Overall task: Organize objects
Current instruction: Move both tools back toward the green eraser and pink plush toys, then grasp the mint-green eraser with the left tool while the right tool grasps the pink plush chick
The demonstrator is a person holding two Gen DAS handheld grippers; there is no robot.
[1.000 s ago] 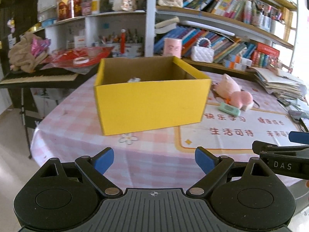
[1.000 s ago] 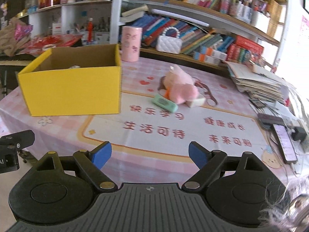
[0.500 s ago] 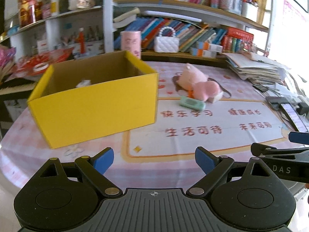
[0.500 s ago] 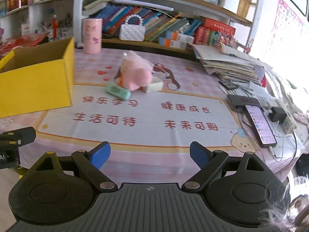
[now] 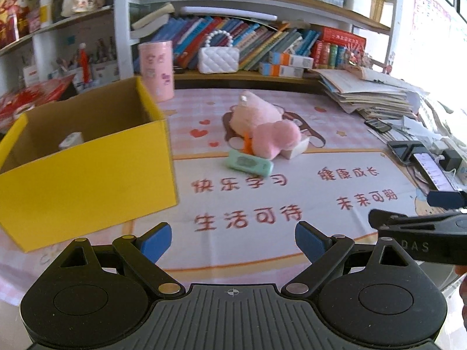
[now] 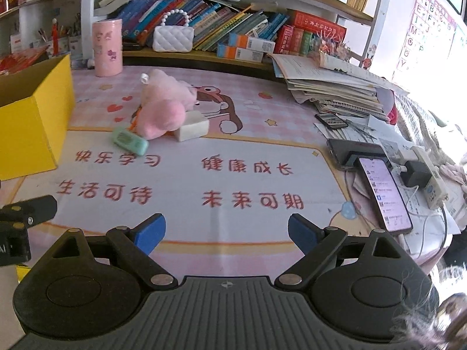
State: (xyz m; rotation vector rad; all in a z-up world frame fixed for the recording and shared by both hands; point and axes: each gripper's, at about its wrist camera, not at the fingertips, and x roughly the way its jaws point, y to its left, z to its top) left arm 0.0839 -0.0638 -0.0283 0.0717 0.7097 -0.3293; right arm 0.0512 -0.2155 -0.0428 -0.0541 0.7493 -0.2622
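Box (image 5: 84, 180): holds one small white item.
Left: plush (image 5: 262, 128), green case (image 5: 249, 164), white block (image 6: 192, 129) on table (image 5: 262, 233).
Hand-held grippers: left (image 5: 233, 240) and right (image 6: 226, 232) both released, empty.

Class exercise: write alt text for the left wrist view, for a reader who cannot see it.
An open, empty left gripper points over a pink table at a pink plush toy with a green case and a white block beside it. A yellow box stands left; bookshelves fill the background.
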